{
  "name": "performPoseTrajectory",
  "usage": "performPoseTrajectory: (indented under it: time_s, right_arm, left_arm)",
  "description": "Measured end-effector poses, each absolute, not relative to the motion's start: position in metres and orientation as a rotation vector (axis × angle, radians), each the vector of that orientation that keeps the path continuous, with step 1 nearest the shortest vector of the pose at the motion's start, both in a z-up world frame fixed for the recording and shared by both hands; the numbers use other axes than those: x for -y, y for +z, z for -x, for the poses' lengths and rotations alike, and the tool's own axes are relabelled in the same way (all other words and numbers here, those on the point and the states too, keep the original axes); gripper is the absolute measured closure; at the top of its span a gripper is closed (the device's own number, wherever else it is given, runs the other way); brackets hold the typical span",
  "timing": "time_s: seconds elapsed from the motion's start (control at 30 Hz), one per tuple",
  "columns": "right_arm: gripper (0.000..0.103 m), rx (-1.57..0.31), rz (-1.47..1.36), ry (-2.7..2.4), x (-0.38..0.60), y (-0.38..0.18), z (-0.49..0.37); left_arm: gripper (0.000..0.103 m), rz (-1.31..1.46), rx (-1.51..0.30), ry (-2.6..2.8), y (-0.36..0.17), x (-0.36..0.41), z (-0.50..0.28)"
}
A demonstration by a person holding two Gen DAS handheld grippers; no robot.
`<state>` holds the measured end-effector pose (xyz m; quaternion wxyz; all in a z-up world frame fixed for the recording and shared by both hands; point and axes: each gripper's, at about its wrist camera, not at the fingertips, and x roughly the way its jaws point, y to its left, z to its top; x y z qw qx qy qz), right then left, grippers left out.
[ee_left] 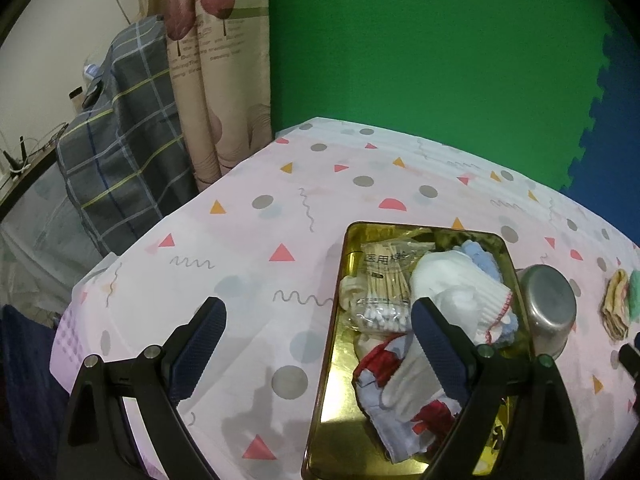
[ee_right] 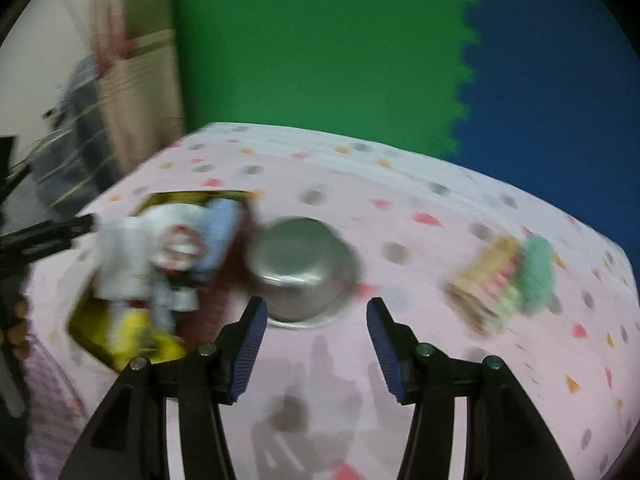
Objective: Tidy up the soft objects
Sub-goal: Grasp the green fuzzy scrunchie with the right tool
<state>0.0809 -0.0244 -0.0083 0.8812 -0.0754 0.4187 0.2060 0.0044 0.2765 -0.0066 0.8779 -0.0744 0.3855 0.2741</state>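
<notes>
Tongs on my left (ee_left: 318, 344) are hanging apart and empty, their right finger reaching over the near half of the gold tin (ee_left: 340, 344), which is sitting on the patterned table (ee_left: 240, 240). From this left wrist view I am reading the tin's contents clearly: a bag of cotton swabs (ee_left: 382, 284), a white cloth with red stitching (ee_left: 460, 296), a blue knit piece (ee_left: 482, 254) behind it, and a red-and-white printed cloth (ee_left: 396, 384) nearest me. An upturned steel bowl (ee_left: 550, 312) is touching the tin's right side, and beyond it, near the frame's right edge, a small stack of folded cloths (ee_left: 618, 304) is lying on the table, still outside the tin.

Turning to the right wrist view, which is smeared by motion, my right tongs (ee_right: 316, 344) are also standing apart and holding nothing, pointing at the bare cloth just right of the bowl (ee_right: 304, 268). The folded stack (ee_right: 504, 280) is lying ahead and to the right of them, well apart from the bowl, its long axis running roughly left to right. I am judging the right tongs the nearer pair for that stack, with the tin (ee_right: 120, 340) waiting off to their left. Only this view is showing the stack whole, with its green piece at the right end; only the left view is showing the tin's contents sharply.
</notes>
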Motion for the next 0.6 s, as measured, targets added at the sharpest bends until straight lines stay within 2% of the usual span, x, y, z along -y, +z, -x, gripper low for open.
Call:
performPoseTrajectory:
  time_s: [0.27, 0.6]
  right_arm:
    - [0.050, -0.880, 0.109, 0.206, 0.118, -0.025, -0.128]
    - [0.050, -0.851, 0.090, 0.110, 0.156, -0.045, -0.191]
  left_arm:
    - [0.011, 0.122, -0.799, 0.549, -0.008, -0.269, -0.008]
    - [0.011, 0.021, -0.813, 0.490, 0.007, -0.237, -0.021]
